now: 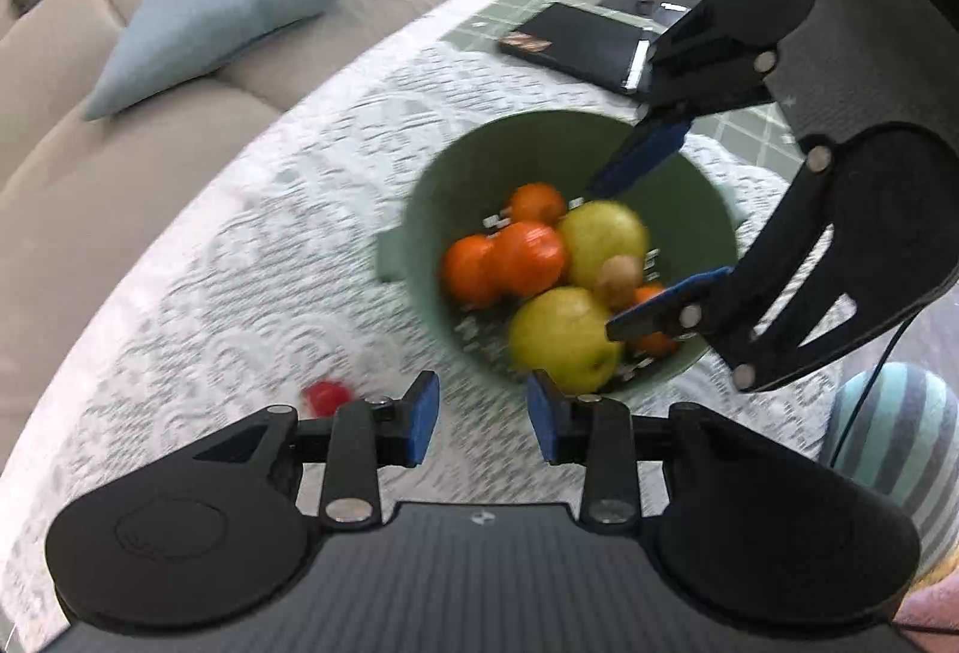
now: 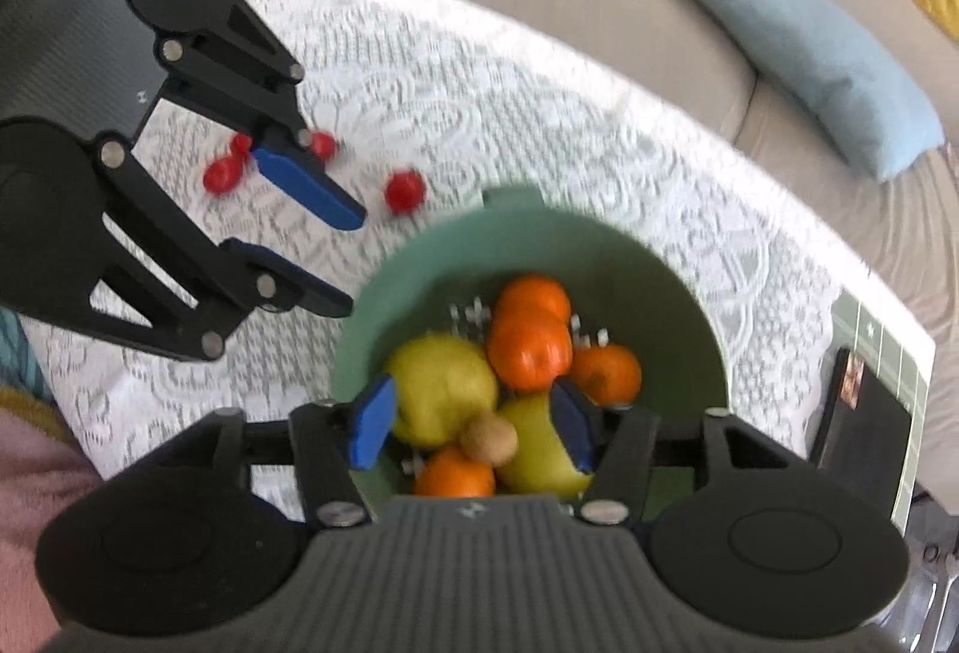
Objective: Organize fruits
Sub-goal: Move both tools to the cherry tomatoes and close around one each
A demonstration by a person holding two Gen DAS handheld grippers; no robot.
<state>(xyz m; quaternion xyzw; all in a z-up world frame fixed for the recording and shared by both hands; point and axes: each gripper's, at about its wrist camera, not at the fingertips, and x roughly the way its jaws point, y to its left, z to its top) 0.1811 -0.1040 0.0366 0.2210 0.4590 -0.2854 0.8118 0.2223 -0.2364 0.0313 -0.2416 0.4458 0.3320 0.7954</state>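
1. Left gripper (image 1: pixel 482 416) angled steeply down over the lace-covered table (image 1: pixel 240 245), jaws parted a little, nothing between the blue pads.
2. Right gripper (image 2: pixel 473 428) also tilted steeply down, poised above the near rim of the green bowl (image 2: pixel 677 281), jaws open wide, empty; pads clear of the fruit below.
3. Seen from the left wrist view, right gripper (image 1: pixel 635 233) entering from the far right, fingers spread over the bowl (image 1: pixel 431 186).
4. In the bowl: oranges (image 2: pixel 530 347), two yellow-green apples (image 2: pixel 440 389), one small brown fruit (image 2: pixel 488 437) resting on top, near the middle.
5. Loose on the table, left of the bowl: small red fruits (image 2: pixel 404 190), a few more (image 2: pixel 220 177) farther left beneath the left gripper (image 2: pixel 335 257) in the right wrist view.
6. Dark flat book or tablet (image 1: pixel 575 45) on the far right of the table.
7. Beige sofa (image 1: pixel 120 162) beyond the table, pale blue cushion (image 1: pixel 222 12) lying on it.
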